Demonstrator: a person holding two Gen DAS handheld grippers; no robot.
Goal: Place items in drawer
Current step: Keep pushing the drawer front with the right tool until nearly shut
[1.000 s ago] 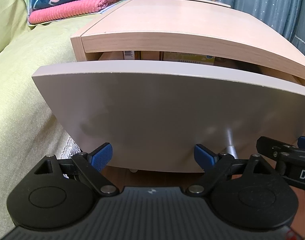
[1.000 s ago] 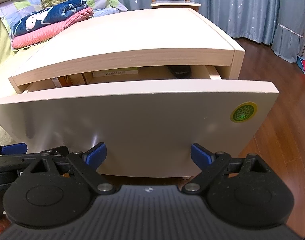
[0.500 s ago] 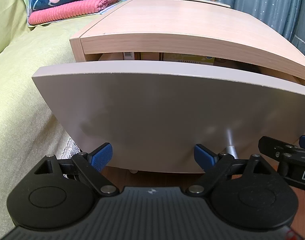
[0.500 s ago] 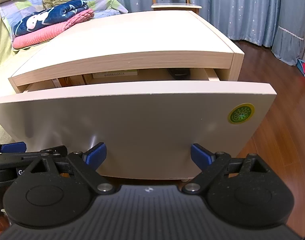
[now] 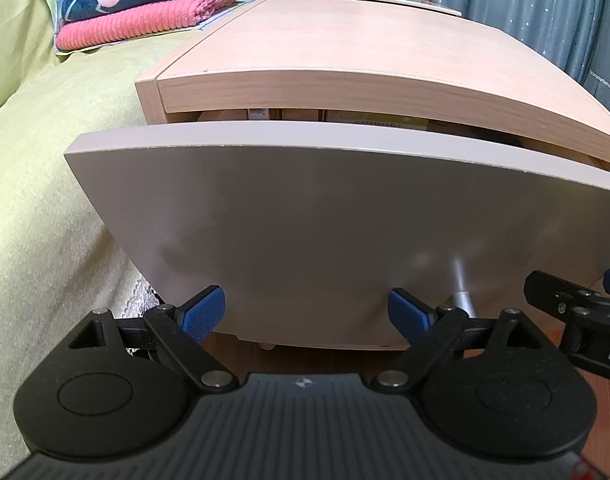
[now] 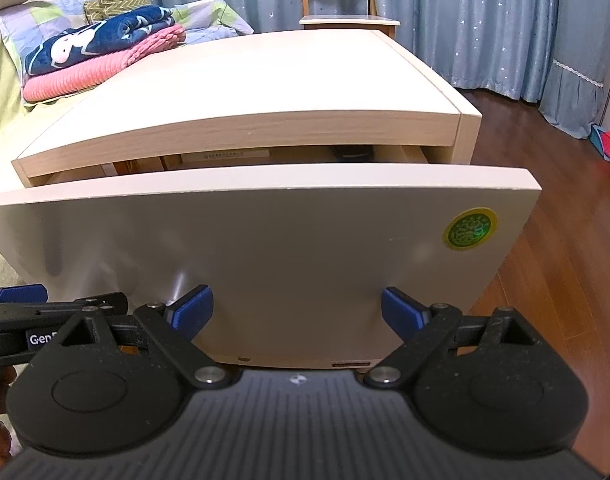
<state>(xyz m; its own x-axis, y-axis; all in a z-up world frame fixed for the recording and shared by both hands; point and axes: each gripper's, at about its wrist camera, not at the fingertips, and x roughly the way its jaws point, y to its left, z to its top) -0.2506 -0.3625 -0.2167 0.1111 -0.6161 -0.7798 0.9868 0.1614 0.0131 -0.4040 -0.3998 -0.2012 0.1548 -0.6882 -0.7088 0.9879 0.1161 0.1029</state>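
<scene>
I see a light wood bedside cabinet (image 6: 265, 80) standing on a reddish-brown plank floor (image 6: 545, 272), its bare top carrying nothing. Its pale curved-front drawer (image 6: 265, 248) stands partly out. At my ten o'clock a bed with a yellow-green cover (image 5: 37, 200) touches the cabinet's side; on it lies a folded pink ribbed blanket (image 6: 93, 72) with a folded navy patterned blanket (image 6: 101, 40) directly on top.

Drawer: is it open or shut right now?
Partly open. The drawer front sits forward of the nightstand top, leaving a gap where a flat box inside shows.
</scene>
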